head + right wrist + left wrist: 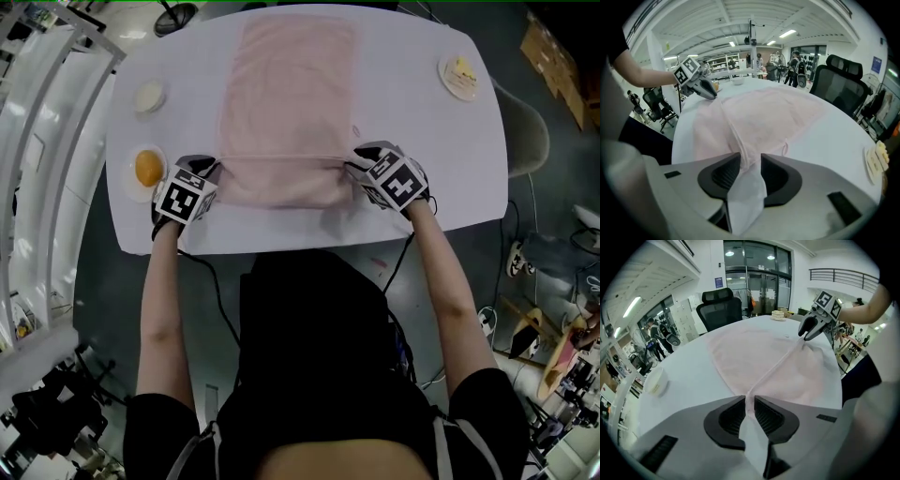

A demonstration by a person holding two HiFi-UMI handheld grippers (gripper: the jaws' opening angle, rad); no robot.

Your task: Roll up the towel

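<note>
White table (422, 131) in an open office carries a pink towel (291, 94) laid flat, its near end turned over into a fold that runs straight from one gripper to the other. At the fold's left end the left gripper (749, 401) is pressed together, with a thin edge of cloth pinched between its pads. At the fold's right end the right gripper (751, 161) has its jaws partly spread, and the cloth sits bunched loosely in the gap. Both grippers tilt down at the table, and the rest of the towel stretches away ahead of them.

Just outside the left gripper sits a plate (131, 187) holding a round orange thing (146, 168). Farther ahead on that side is 1 small white bowl (150, 96). Well ahead of the right gripper and out to its side lies a second plate (448, 86). A black chair (719, 310) stands beyond the table's far edge.
</note>
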